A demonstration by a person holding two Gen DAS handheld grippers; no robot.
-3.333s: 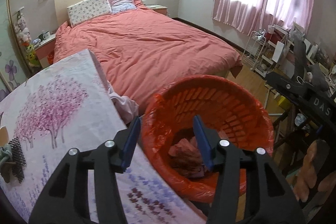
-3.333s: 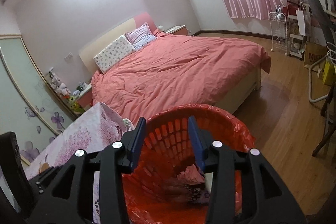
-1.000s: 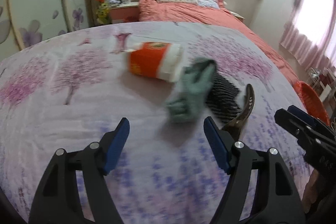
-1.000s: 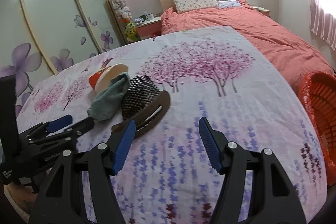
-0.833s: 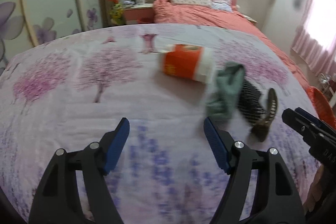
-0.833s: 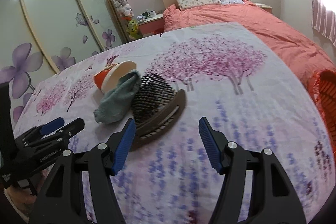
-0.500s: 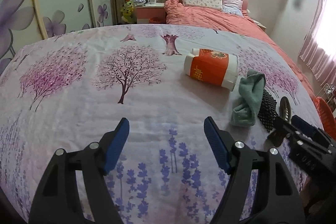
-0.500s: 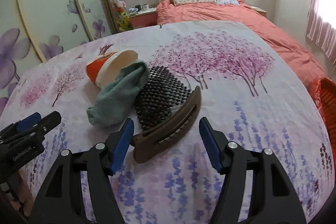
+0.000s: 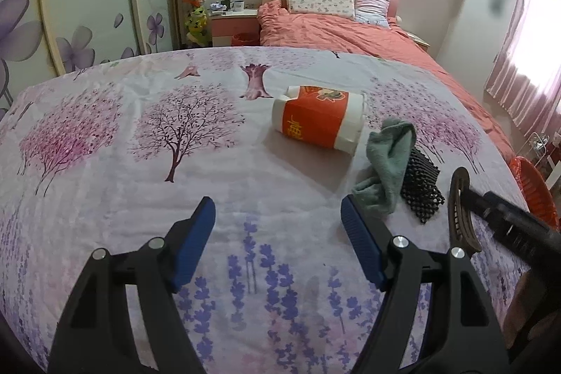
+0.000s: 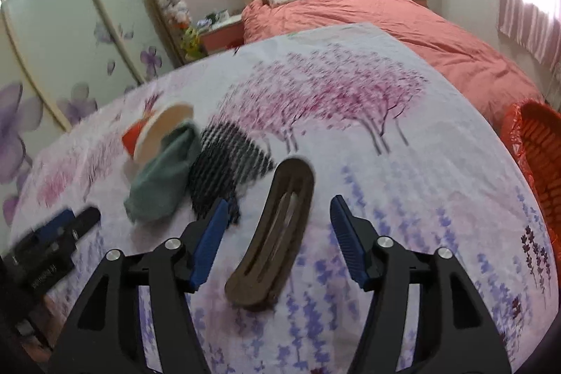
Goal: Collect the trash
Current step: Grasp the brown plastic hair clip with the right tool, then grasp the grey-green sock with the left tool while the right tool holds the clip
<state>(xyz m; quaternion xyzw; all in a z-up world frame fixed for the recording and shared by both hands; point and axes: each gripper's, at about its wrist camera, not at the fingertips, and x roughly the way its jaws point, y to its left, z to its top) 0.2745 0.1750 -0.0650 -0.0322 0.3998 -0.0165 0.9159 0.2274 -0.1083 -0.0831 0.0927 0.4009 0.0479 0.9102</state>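
Right claw (image 10: 277, 219) gapes, straddling the brown clip (image 10: 277, 233). Left claw (image 9: 277, 226) gapes over bare cloth; only its view shows the cup (image 9: 317, 121) label, ahead-right. Basket (image 10: 536, 156) far right, contents hidden.

Four bits of trash on the flowered cloth, clustered close. Orange-and-white paper cup (image 9: 318, 121) tipped on its side, open mouth showing pale in the right wrist view (image 10: 159, 135). Grey-green crumpled cloth (image 9: 387, 169) just beside the cup, draped partly over a black mesh mat (image 9: 420, 186), blurred in the right wrist view (image 10: 226, 169). Long brown curved hair clip (image 10: 275, 235) lying flat, lengthwise, just beside the mesh, seen edge-on in the left wrist view (image 9: 459, 211). Orange basket (image 10: 541, 156) with a red liner off past the cloth's edge, only partly in sight, well apart from the cluster.
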